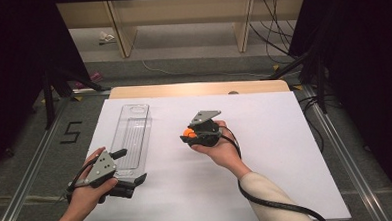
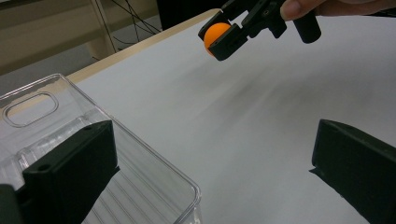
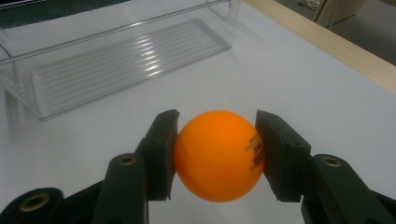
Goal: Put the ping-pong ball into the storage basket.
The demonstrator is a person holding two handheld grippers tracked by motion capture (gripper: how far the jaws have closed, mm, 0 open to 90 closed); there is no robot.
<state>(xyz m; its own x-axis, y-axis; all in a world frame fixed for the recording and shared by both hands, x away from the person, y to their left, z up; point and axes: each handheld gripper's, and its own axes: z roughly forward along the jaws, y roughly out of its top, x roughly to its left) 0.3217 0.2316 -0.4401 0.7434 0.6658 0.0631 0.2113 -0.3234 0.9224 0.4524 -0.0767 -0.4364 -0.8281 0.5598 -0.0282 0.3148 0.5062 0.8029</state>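
We take the tray [image 1: 133,136] as our landmark: a clear plastic one, lying lengthwise on the white table [image 1: 267,187], its handle hole at the far end.

Our right gripper [image 1: 187,135] is to the right of the tray, apart from it, raised off the table. It is clenched on the ball [image 3: 218,155], an orange one with dark print on its side; the right gripper view shows both pads pressed against the ball's sides, with the tray beyond it.

Our left gripper [image 1: 135,168] sits at the tray's near end, jaws spread wide and grasping nothing. In the left gripper view, one jaw stands over the tray's near corner, the other over bare table to its right.
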